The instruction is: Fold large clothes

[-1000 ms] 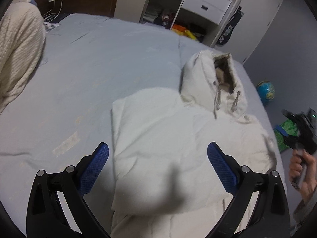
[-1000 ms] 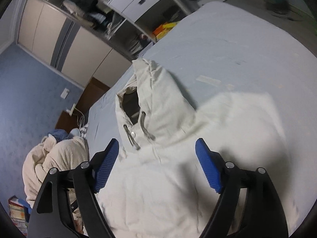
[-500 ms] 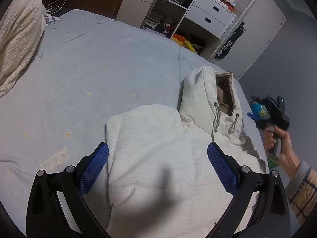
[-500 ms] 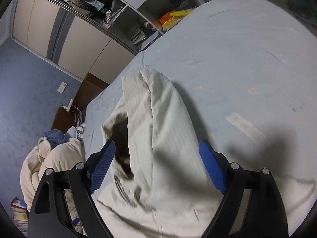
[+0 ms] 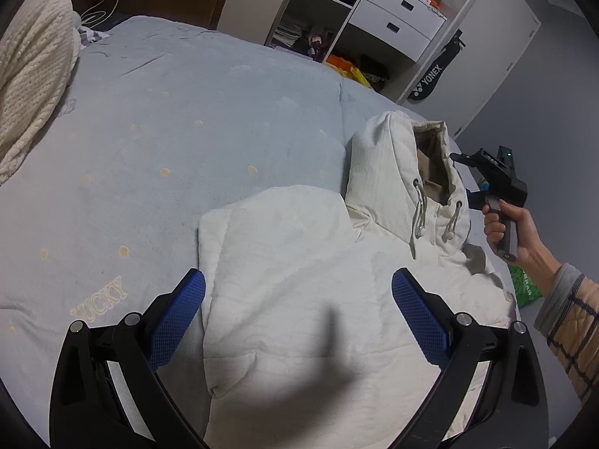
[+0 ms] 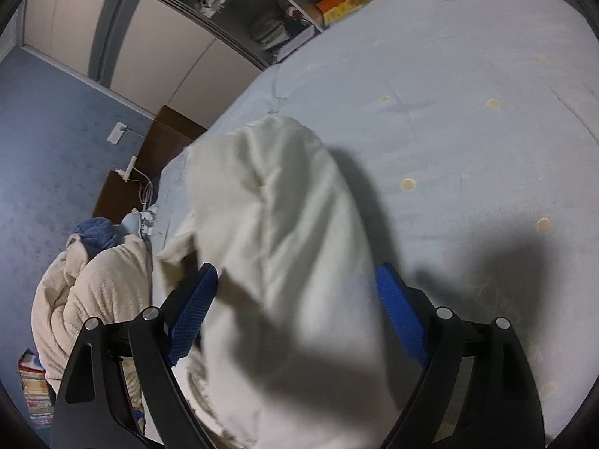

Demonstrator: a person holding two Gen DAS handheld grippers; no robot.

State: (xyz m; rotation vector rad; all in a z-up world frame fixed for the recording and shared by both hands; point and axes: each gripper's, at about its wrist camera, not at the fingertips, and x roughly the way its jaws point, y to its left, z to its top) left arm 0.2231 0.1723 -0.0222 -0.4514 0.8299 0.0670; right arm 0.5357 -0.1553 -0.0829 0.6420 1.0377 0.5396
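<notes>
A cream hooded jacket (image 5: pixel 307 262) lies on the light blue bed (image 5: pixel 187 119), its sides folded in and its hood (image 5: pixel 404 172) pointing away from me. My left gripper (image 5: pixel 299 318) is open and empty above the jacket's folded body. My right gripper (image 6: pixel 299 318) is open with the hood (image 6: pixel 284 232) between its blue pads, not gripped. In the left wrist view the right gripper (image 5: pixel 494 176) is held just right of the hood.
A cream knitted blanket (image 5: pixel 30 93) is heaped at the bed's left. A wardrobe with open shelves and white drawers (image 5: pixel 393 18) stands beyond the bed. A racket bag (image 5: pixel 434 71) hangs by the wardrobe. Books (image 6: pixel 33 396) are stacked on the floor.
My right gripper has moved forward from the jacket's chest up over the hood. My left gripper has drawn back and risen a little. Both stayed open.
</notes>
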